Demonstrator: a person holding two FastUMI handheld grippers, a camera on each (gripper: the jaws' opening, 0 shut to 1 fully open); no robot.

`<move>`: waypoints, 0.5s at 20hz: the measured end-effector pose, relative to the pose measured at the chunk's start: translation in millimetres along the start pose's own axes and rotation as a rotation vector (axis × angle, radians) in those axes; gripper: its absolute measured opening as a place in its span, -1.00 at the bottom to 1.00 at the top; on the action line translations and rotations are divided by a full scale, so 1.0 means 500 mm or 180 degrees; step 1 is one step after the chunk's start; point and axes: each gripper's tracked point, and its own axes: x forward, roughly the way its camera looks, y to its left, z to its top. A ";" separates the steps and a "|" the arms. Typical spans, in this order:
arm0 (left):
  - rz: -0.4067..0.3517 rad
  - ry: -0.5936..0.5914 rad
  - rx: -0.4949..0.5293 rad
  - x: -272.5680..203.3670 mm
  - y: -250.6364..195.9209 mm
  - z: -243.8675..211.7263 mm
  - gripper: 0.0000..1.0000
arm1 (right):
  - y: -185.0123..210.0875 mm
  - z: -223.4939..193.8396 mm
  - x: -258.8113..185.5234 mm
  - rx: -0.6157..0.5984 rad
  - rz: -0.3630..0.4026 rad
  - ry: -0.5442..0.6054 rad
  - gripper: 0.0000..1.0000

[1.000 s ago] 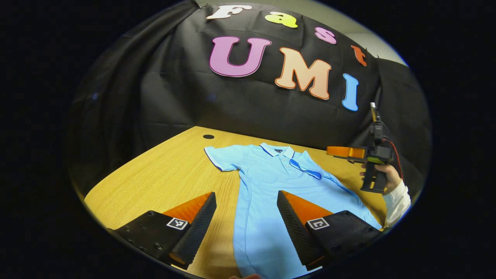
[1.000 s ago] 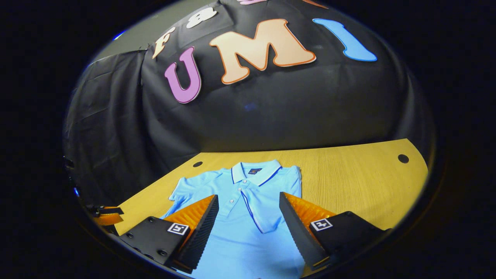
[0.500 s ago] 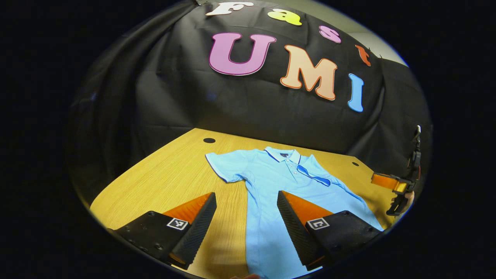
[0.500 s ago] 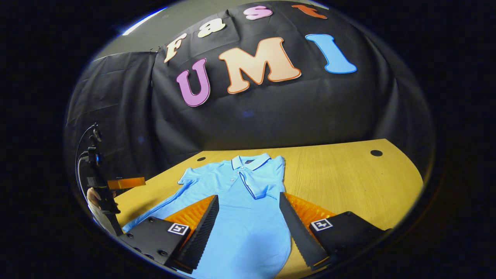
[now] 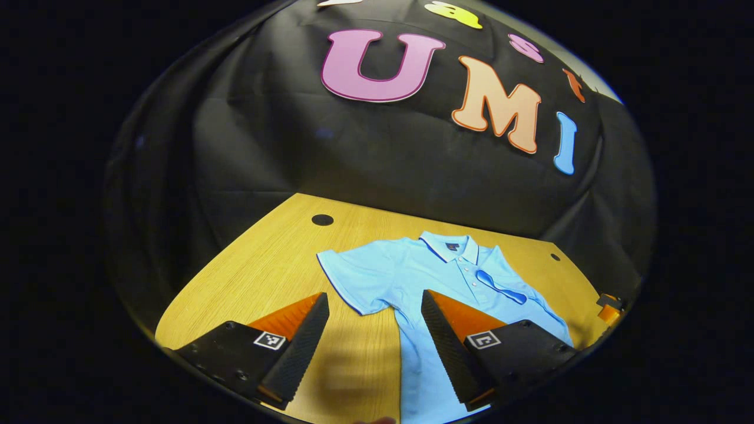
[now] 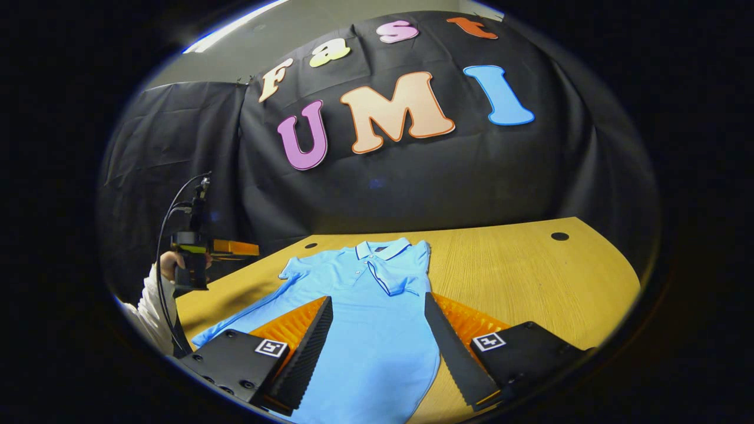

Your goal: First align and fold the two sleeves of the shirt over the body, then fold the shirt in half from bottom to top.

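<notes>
A light blue polo shirt lies flat on the wooden table, collar toward the booth wall. One short sleeve is spread out to the side. The other sleeve is folded over the chest; it is seen again in the right gripper view. My left gripper is open above the table, just short of the spread sleeve. My right gripper is open over the shirt's lower body. Nothing sits between either pair of fingers.
In the right gripper view a hand in a white sleeve holds the left gripper beside the table's left edge. Cable holes sit near the table's back corners. Bare wood lies beyond the folded side.
My right gripper has drawn back from the collar to the shirt's lower body. My left gripper has shifted from over the body toward the spread sleeve. Both stayed open.
</notes>
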 end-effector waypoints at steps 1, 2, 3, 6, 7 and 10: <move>0.0013 0.0032 -0.0004 0.014 0.006 0.007 0.90 | 0.002 -0.002 -0.003 -0.0015 -0.0007 -0.0007 0.96; 0.0028 0.0070 -0.0021 0.034 0.012 0.011 0.90 | 0.005 -0.006 -0.005 -0.0037 -0.0011 -0.0007 0.96; 0.0047 0.0095 -0.0054 0.053 0.017 0.014 0.90 | 0.004 -0.008 -0.008 -0.0059 -0.0028 -0.0009 0.96; 0.0064 0.0245 -0.0108 0.106 0.032 0.013 0.90 | -0.004 -0.021 -0.009 -0.0155 -0.0100 0.0019 0.96; 0.0112 0.0295 -0.0105 0.125 0.041 0.006 0.89 | -0.007 -0.020 -0.011 -0.0177 -0.0122 0.0023 0.95; 0.0250 0.0469 -0.0030 0.181 0.065 -0.023 0.89 | -0.015 -0.021 -0.017 -0.0223 -0.0168 0.0038 0.96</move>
